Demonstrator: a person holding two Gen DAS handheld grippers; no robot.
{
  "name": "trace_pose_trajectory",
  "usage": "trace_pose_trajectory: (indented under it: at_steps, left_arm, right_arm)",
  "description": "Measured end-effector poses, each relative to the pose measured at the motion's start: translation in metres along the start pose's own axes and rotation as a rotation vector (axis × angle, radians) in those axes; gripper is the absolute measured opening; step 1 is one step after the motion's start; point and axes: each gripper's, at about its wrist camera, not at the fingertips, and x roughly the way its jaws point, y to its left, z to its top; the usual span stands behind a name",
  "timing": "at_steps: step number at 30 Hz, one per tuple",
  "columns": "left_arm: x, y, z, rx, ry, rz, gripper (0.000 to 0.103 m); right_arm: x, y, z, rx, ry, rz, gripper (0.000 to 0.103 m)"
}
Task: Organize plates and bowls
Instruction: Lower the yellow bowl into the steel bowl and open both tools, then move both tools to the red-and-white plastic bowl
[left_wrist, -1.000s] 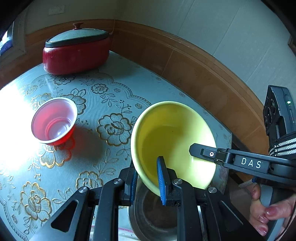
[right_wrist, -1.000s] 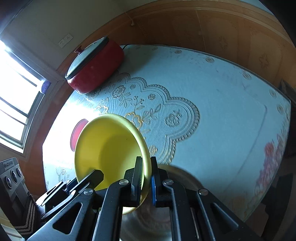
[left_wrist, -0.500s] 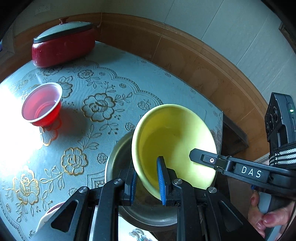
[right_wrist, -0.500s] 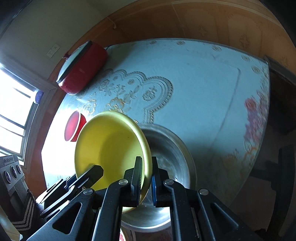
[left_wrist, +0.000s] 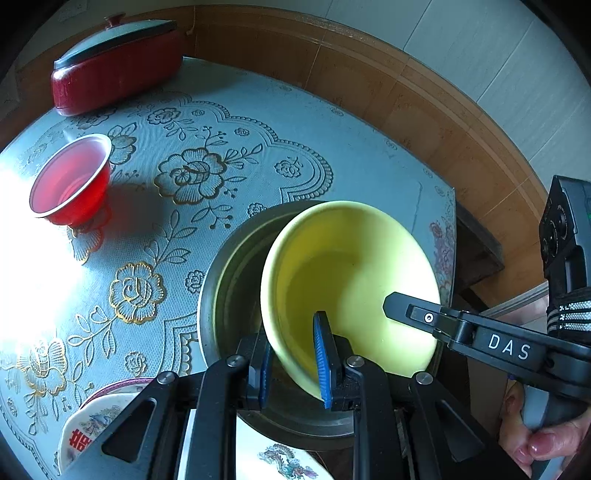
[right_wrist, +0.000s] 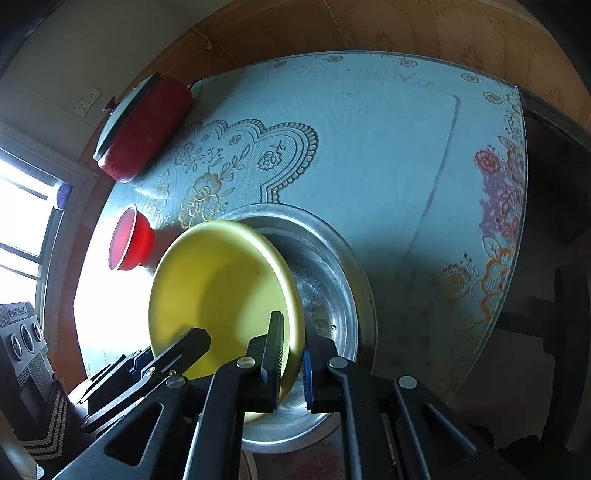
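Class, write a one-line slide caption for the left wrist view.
Both grippers pinch a yellow bowl's rim, tilted over a metal basin on the flowered table.

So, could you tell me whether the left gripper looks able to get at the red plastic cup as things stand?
Probably not yet. The left gripper is shut on the yellow bowl's rim, sharing it with the right gripper over the metal basin. The red cup stands in open view on the tablecloth, so releasing first should free the way.
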Motion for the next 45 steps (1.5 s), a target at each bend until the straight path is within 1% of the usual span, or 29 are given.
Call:
trace_pose_trajectory:
  at_steps: [9,14,18,20,22,24,26,28,30,32,34,36,38,42,45]
  left_arm:
    - [0.01,0.005,-0.002,0.002,0.047,0.025,0.02]
    - [0.012,0.005,-0.002,-0.002,0.067,0.023,0.023]
    - [0.012,0.006,-0.001,-0.005,0.075,0.03,0.027]
    - [0.012,0.006,-0.001,-0.013,0.082,0.032,0.032]
    - [0.01,0.006,-0.002,-0.012,0.082,0.031,0.032]
    - [0.008,0.003,-0.002,-0.001,0.082,0.033,0.037]
    - [0.005,0.001,-0.002,0.01,0.075,0.044,0.043]
    - [0.001,-0.001,-0.002,0.016,0.061,0.047,0.045]
    - [-0.003,-0.002,-0.001,0.019,0.049,0.043,0.045]
    - [-0.008,-0.002,0.0,0.021,0.033,0.049,0.047]
    - [-0.014,0.0,0.0,0.02,0.016,0.051,0.048]
    - [-0.02,0.007,-0.001,-0.007,0.0,0.044,0.051]
    - [-0.025,0.015,-0.003,-0.042,-0.009,0.035,0.052]
    - [-0.037,0.034,-0.009,-0.104,-0.039,0.046,0.052]
    - [-0.05,0.053,-0.016,-0.175,-0.074,0.053,0.052]
  right_arm:
    - [0.013,-0.002,0.003,0.024,0.017,-0.017,0.008]
    - [0.019,-0.002,0.004,0.02,0.009,-0.052,0.008]
    - [0.022,0.0,0.004,0.014,-0.002,-0.077,0.007]
    - [0.022,0.002,0.004,0.004,-0.005,-0.086,0.007]
    - [0.022,0.004,0.003,-0.005,-0.004,-0.102,0.007]
    - [0.022,0.005,0.004,-0.017,-0.006,-0.114,0.007]
    - [0.02,0.008,0.005,-0.038,-0.023,-0.147,0.008]
    - [0.018,0.013,0.005,-0.071,-0.041,-0.178,0.009]
    - [0.017,0.017,0.006,-0.095,-0.048,-0.2,0.014]
    - [0.013,0.02,0.007,-0.11,-0.059,-0.194,0.02]
    - [0.007,0.022,0.007,-0.105,-0.066,-0.174,0.022]
    - [-0.001,0.023,0.007,-0.11,-0.091,-0.149,0.025]
    - [-0.008,0.022,0.006,-0.1,-0.115,-0.163,0.026]
    - [-0.017,0.017,0.002,-0.047,-0.118,-0.098,0.026]
    - [-0.024,0.019,-0.004,-0.045,-0.124,-0.057,0.027]
